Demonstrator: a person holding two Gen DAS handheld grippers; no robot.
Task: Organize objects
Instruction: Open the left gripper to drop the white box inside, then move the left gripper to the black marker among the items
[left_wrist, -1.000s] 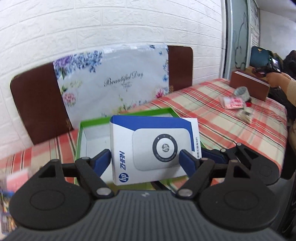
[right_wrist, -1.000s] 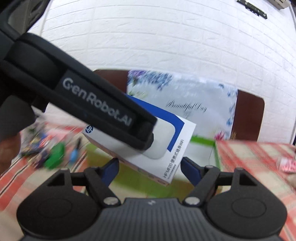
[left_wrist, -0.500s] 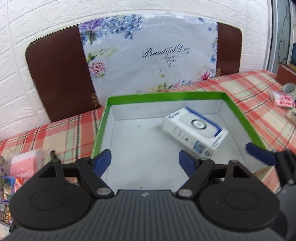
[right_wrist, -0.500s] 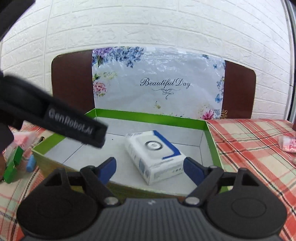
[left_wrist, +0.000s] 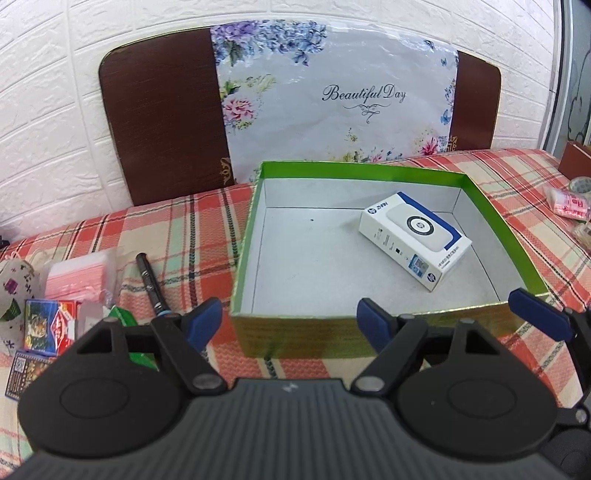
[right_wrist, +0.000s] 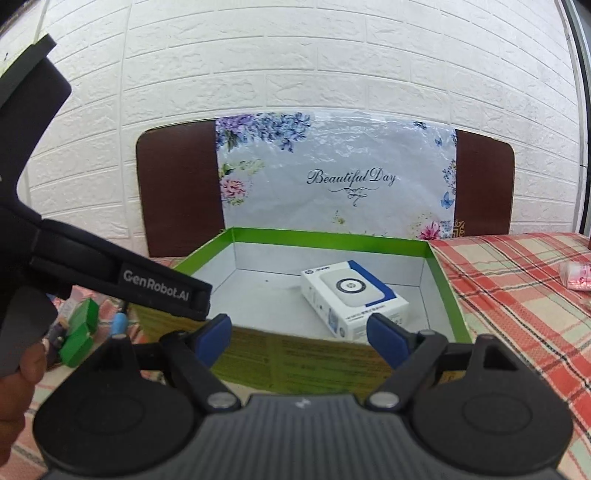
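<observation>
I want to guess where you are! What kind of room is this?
Probably a home, perhaps a bedroom: a plaid cloth over a flat surface, a brown headboard-like board against a white brick-pattern wall, and small household items beside a green-rimmed box.

A white brick-pattern wall (left_wrist: 74, 122) fills the top of both views; against it leans a dark brown board (left_wrist: 162, 122) with rounded corners, its middle covered by a floral sheet (left_wrist: 332, 110) reading "Beautiful Day"; a red, cream and green plaid cloth (left_wrist: 177, 229) covers the worktop below; a grey door frame (left_wrist: 561, 74) runs down the right edge; the light is even.
</observation>
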